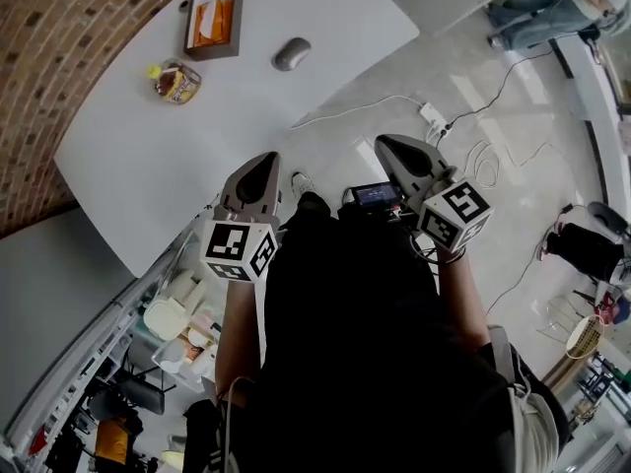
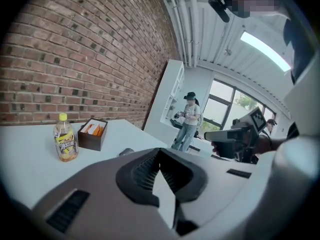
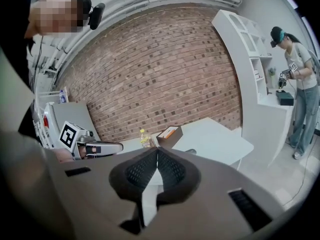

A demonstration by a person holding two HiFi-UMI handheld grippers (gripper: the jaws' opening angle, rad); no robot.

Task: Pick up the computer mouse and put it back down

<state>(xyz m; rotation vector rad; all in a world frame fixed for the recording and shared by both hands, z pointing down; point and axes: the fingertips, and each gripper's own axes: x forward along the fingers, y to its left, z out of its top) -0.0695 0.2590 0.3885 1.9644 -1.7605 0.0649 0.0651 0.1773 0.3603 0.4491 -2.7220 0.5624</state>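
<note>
White table out ahead of the tongs — three things on it.

The white table (image 1: 148, 156) stands in front of the left gripper (image 1: 264, 158) and the right gripper (image 1: 385, 144), well apart from both. The grey computer mouse (image 1: 292, 54) lies near the table's nearer edge, ahead of the gap between the two grippers. Farther off, ahead and left of the left gripper, sits an open dark box (image 1: 212, 22) with orange contents. A yellow-capped bottle (image 1: 176, 83) stands upright left of the box — nearer the left gripper than the box is. The three things do not touch one another.
</note>
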